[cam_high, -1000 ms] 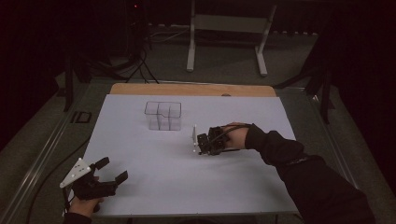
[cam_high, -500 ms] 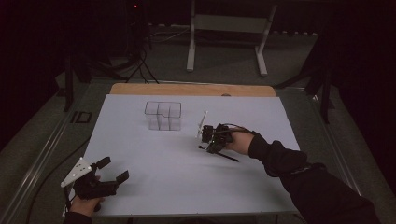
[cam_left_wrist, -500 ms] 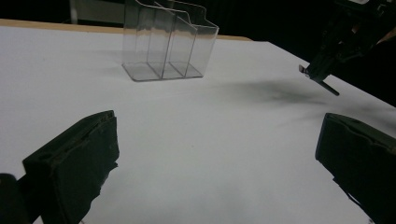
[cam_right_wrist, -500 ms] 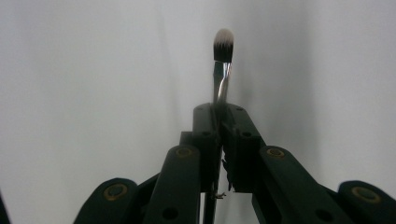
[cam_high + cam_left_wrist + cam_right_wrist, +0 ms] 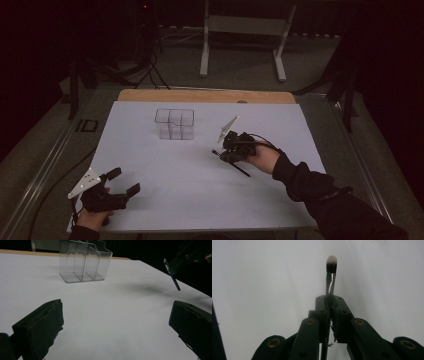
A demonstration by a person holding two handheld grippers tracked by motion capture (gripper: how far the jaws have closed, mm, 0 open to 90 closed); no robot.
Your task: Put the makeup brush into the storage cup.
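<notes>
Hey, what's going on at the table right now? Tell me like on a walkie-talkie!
Right gripper shut on a small brush, lifted off the white table. Left gripper open, empty, near corner. Clear organizer stands ahead, nothing between.

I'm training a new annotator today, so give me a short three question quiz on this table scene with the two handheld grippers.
1. True or false: the right gripper is shut on the slim black-handled makeup brush.
2. What sits at the far middle of the white table sheet? A: a red metal bowl. B: a clear plastic divided organizer. C: a folded blue towel.
3. Fill in: the jaws of the left gripper stand wide ____.

Key: 1 true. 2 B. 3 open, with bare sheet between them.
</notes>
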